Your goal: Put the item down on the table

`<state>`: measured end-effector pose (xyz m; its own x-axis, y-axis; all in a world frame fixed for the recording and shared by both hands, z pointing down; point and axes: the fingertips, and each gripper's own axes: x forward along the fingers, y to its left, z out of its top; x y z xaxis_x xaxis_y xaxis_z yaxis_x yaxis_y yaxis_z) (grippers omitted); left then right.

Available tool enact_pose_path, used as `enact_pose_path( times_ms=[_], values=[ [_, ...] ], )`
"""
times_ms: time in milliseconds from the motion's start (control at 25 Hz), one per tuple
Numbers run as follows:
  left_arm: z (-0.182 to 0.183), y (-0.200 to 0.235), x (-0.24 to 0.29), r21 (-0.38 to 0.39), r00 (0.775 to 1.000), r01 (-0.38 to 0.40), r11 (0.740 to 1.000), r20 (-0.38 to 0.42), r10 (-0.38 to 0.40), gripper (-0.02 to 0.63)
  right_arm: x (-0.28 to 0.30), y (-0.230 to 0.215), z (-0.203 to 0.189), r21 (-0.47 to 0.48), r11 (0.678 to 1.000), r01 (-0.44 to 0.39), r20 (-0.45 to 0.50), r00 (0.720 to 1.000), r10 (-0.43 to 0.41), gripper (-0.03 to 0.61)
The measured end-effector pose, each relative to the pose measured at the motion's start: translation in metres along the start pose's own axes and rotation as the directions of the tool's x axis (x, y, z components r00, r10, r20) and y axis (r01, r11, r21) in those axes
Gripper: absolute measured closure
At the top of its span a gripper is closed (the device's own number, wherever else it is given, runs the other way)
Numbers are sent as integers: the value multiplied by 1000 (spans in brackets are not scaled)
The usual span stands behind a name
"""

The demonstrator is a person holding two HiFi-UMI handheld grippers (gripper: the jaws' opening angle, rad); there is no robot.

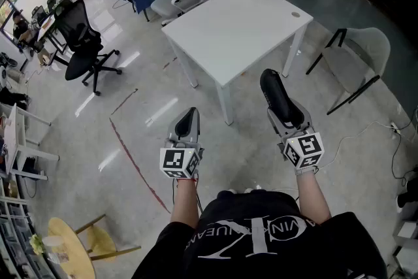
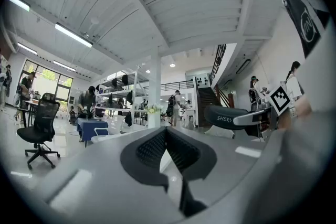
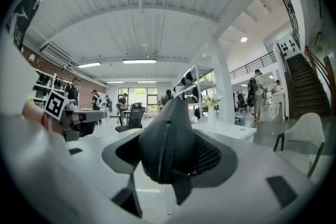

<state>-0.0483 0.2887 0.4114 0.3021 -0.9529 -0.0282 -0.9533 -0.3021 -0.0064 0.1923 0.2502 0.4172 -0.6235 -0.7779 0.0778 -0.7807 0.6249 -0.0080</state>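
Nearest the person, the left gripper is closed on nothing and held level. Beside it, the right gripper clamps a black zippered case between widely spread jaws, its long axis pointing forward. The white table lies ahead, slightly leftward (the case-bearing hand looks nearer it).
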Motion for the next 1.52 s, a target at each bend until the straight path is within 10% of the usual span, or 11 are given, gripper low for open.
enact_pose_path(
  times_ms=[1520],
  values=[
    [-22,7,43,-63,998,-59,996,-12,59,603,34,-39,-23,40,999,-28,-14,999,28,314]
  ],
)
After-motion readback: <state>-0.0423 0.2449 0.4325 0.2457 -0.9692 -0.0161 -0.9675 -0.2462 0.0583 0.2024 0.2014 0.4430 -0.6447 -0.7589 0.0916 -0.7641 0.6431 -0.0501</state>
